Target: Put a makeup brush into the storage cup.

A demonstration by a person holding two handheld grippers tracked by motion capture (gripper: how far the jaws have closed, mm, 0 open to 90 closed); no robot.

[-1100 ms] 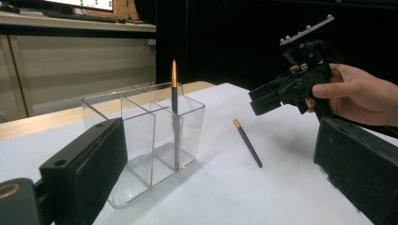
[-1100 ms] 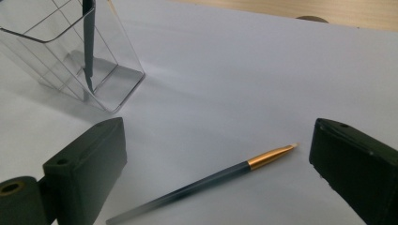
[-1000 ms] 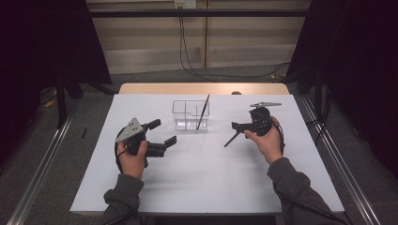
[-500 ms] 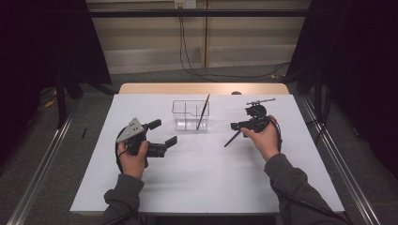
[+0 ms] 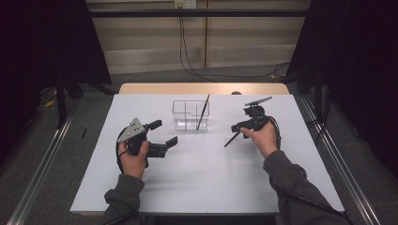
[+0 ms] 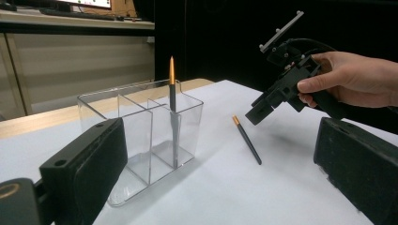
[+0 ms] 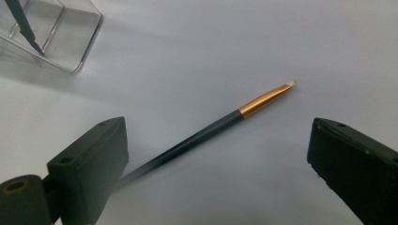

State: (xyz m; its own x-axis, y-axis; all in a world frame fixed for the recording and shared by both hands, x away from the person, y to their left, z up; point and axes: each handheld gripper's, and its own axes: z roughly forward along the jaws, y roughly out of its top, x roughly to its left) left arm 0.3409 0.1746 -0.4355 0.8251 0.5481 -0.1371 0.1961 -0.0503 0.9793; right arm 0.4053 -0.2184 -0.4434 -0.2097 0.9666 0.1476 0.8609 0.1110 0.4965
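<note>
Brush (image 7: 220, 125) lay flat on the table (image 5: 197, 183); right gripper (image 7: 216, 154) hung over it, jaws apart, ready to grab.

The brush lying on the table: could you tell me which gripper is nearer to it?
Right. The right gripper hangs open just above the lying brush, its jaws either side of it. The left gripper is well off to the left, beyond the clear organizer.
</note>
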